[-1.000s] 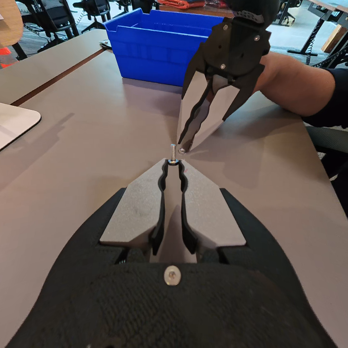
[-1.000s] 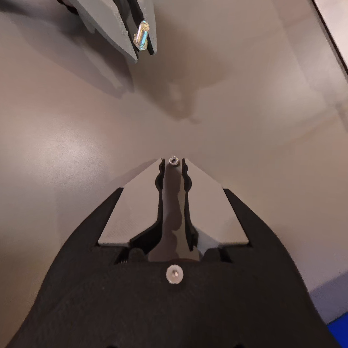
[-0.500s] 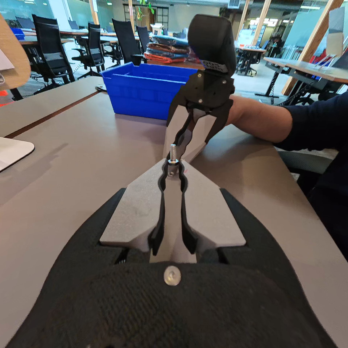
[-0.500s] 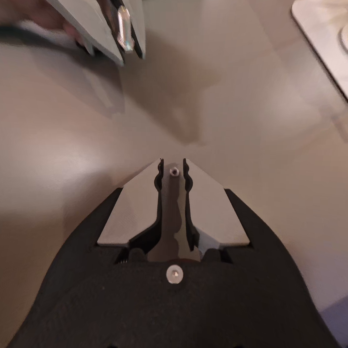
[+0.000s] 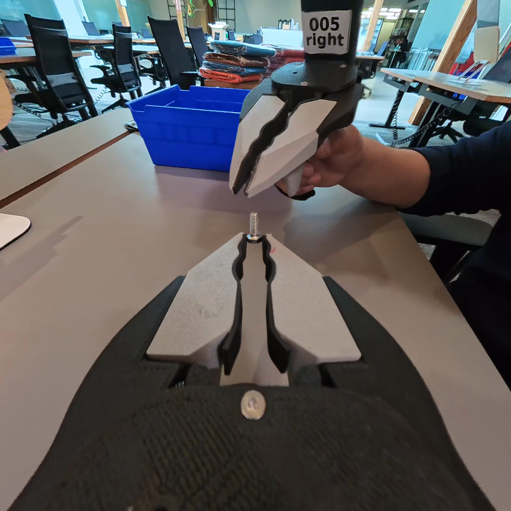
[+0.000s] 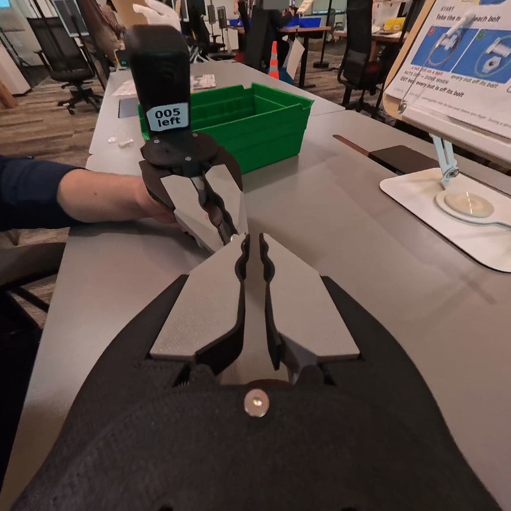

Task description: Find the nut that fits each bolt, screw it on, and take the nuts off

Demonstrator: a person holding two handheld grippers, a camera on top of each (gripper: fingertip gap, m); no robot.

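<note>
Blue bin (image 5: 190, 132): open-topped, on the grey table (image 5: 110, 221) beyond the grippers in the left wrist view; inner dividers show; contents below the rim hidden; its right end covered by the right gripper
Green bin (image 6: 249, 124): open-topped, on the far side of the table in the right wrist view; dividers inside; no contents visible from this angle; left end behind the left gripper's handle
Bolt (image 5: 253, 225): silver, threaded; upright, head down between the left gripper's fingertips, shank pointing up; in the right wrist view only a silver glint shows at those tips
Nut: cannot be made out in either view
Left gripper (image 5: 255, 240): tongs narrow, clamped on the bolt head; held above the table; in the right wrist view seen tilted down toward the right gripper's tips, just beside them
Right gripper (image 6: 254, 237): tongs drawn nearly together with a thin gap at the tips; nothing visible between them from its own camera; in the left wrist view (image 5: 240, 192) it hangs tips-down above and just behind the bolt, apart from it; whether something small sits in the tips cannot be told
Hands: right hand (image 5: 331, 163) wraps the right gripper's grip; left forearm shows, hand mostly behind the left gripper
White stand (image 6: 456, 204): base on the table at right, holds an instruction sheet (image 6: 456, 69); cut off by the frame edge
Background: office chairs, stacked cloth packs; blurred
</note>
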